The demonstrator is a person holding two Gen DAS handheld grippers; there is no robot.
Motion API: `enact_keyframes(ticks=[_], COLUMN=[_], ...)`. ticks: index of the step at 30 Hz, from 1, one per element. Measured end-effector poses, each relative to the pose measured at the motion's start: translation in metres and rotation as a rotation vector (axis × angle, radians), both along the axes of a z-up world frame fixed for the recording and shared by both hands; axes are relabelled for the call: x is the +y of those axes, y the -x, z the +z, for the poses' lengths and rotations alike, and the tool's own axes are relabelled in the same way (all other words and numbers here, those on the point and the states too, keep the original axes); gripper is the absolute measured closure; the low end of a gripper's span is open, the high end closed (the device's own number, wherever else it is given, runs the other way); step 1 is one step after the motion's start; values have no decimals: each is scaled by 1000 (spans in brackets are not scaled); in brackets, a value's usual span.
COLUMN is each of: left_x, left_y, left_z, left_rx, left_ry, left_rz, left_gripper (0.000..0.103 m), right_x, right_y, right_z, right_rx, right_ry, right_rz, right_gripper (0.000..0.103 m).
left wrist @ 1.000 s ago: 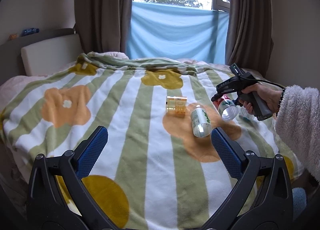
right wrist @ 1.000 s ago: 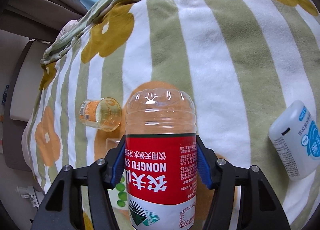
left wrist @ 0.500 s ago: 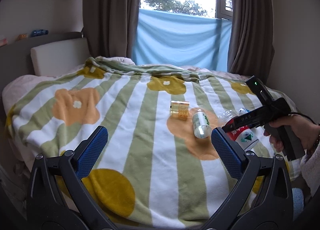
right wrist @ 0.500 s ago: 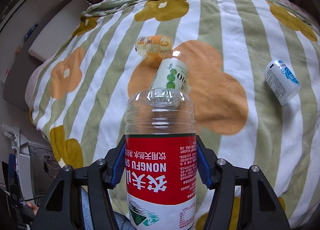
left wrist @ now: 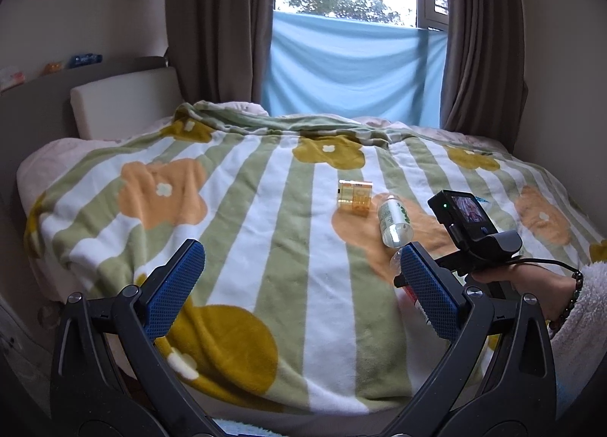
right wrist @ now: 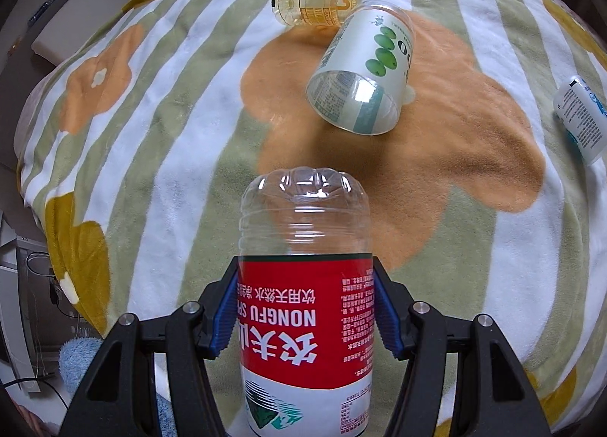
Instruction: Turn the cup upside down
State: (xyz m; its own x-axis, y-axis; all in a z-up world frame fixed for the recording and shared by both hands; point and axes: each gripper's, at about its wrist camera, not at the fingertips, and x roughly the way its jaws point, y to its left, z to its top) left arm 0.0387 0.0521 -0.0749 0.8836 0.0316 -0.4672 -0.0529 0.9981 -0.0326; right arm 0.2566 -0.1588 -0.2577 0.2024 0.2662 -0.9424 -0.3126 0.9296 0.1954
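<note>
A clear cut-bottle cup with a red label (right wrist: 305, 323) is held in my right gripper (right wrist: 305, 277), which is shut on its sides. Its closed base points away from the camera, low over the striped blanket (right wrist: 151, 156). In the left wrist view only a sliver of this cup (left wrist: 398, 260) shows behind my left gripper's right finger, with a person's hand (left wrist: 531, 281) on the right gripper's handle. My left gripper (left wrist: 299, 258) hangs open over the bed's near edge, holding nothing.
A cup with green dots (right wrist: 364, 68) (left wrist: 394, 216) lies on its side on the orange flower. An amber cup (right wrist: 315, 2) (left wrist: 354, 197) lies just beyond it. A white bottle (right wrist: 582, 118) rests at the right. Curtains and a window stand behind the bed.
The right gripper has carried the red-labelled cup back toward the bed's near side and lower, still shut on it. The left gripper's view pulled back slightly; its jaws stayed open.
</note>
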Motion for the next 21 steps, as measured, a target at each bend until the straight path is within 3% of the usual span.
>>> enact_keyframes(ticks=[3,5,6,9,16,21], left_x=[-3,-6,-7,-11,-26,-43], left_y=[-3,-3,-3,-6,-26,-57], left_z=[-2,-3,-3,-3,6,12], left_rx=[10,15,17,26,60,126], left_ry=[4,5,4,2,-3,16], left_rz=[-4,-10,-12,-18,-51,-101], left_gripper=[0,0,0,0,0,0], right_x=[-1,-5,-8,-17,-49,-76], right_y=[-2,-3,-4,-4,20,55], right_z=[-3,-4,-4,0,41,73], right_rx=[13,25,35,55,-37,-162], right_ry=[-6,-31,-49,-104,-152,-138], right_rz=[-20,-47,-64,-95,-87,-47], right_gripper=[42,26,23,21,1,1])
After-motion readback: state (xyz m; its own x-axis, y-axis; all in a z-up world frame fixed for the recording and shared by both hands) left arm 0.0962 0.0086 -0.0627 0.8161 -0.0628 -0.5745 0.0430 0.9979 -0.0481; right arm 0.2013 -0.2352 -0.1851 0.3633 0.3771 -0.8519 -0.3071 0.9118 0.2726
